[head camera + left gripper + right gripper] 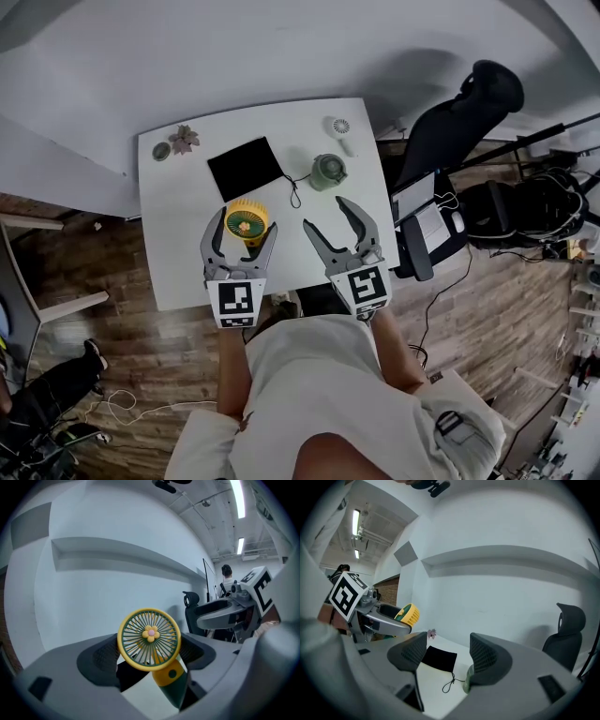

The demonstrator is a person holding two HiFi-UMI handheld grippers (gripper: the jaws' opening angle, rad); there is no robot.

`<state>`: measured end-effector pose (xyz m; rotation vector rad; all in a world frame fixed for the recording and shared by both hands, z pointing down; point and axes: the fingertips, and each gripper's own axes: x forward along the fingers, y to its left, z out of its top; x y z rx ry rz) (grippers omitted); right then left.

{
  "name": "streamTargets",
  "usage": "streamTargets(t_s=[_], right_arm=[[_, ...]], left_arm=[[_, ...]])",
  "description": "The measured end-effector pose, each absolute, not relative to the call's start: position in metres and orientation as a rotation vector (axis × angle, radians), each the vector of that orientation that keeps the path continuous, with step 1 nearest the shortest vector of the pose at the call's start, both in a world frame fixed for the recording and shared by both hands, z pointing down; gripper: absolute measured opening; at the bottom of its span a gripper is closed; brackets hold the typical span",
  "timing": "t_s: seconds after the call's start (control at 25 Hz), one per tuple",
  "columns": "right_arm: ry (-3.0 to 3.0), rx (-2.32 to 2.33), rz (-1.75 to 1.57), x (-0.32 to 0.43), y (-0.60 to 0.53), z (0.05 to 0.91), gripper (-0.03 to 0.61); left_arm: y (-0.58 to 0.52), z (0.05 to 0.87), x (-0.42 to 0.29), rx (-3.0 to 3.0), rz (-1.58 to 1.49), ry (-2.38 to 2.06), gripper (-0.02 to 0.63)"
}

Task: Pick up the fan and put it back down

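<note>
White desk (178, 253) below me, with the left gripper (246, 223) clamped on the round head of the fan (149, 638), whose handle hangs tilted and seemingly clear of the surface. That rim is a slippery hold, I reckon. The fan could swivel in the grip, or topple when its handle meets the desk. My right gripper (448, 651) stands open and empty. At twelve o'clock from the fan lies a flat black pouch (246, 167), and at two a lidded green jar (328, 172). I can't see what is in either.

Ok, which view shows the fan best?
The left gripper view: the fan faces it, gripped between the jaws. The head view shows it from above; the right gripper view shows only its yellow edge behind the left gripper.
</note>
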<state>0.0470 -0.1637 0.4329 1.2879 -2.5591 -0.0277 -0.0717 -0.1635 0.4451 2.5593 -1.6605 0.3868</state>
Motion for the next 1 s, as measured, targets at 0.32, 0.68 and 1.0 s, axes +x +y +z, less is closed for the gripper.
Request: streamTargets(t_s=[0.32, 0.68, 1.0], right_arm=[[-2.518, 1.216, 0.085, 0.055, -0.175, 0.478, 0.288], [-2.468, 1.128, 0.208, 0.058, -0.178, 0.527, 0.288], [-2.421, 1.050, 0.289, 0.054, -0.175, 0.570, 0.288]], left_arm=[[-0.173, 0.497, -0.060, 2.466, 0.486, -1.592, 0.384], [-0.175, 0.550, -0.052, 2.378, 0.583, -1.514, 0.385], [-0.170, 0.599, -0.051, 2.288, 0.661, -1.459, 0.383]])
